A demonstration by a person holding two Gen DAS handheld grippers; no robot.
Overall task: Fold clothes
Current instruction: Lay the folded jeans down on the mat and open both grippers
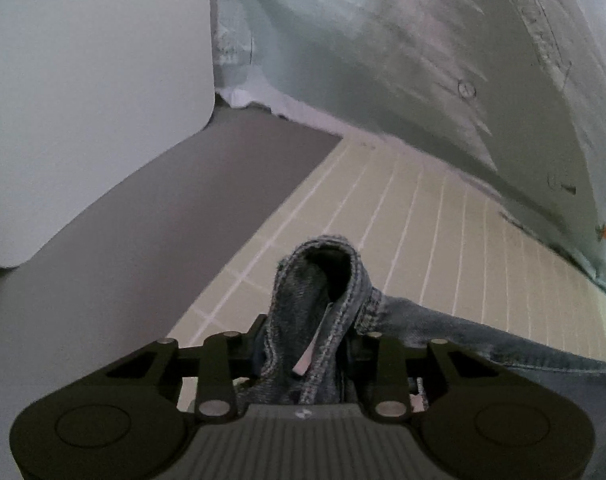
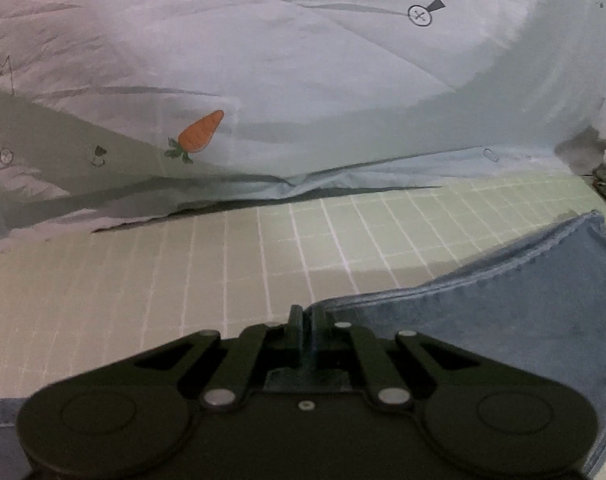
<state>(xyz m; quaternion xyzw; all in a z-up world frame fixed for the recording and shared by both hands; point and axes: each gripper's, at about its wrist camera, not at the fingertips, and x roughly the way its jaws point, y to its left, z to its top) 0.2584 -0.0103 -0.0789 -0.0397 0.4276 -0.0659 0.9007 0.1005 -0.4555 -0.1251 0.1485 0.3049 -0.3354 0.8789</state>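
- Left gripper [image 1: 303, 344] jaws pinch bunched denim garment [image 1: 323, 300], 6 o'clock on gridded mat [image 1: 403, 208]
- Right gripper [image 2: 303, 324] jaws pressed together on denim edge
- Step: lifting both corners; next, carry fold toward 12 o'clock, keeping edges level

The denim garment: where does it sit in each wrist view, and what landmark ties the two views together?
Left wrist: denim garment at bottom centre, bunched between the fingers, trailing right.
Right wrist: denim garment at lower right, its edge reaching the fingers.
Shared landmark: the carrot-print sheet behind the pale grid mat.
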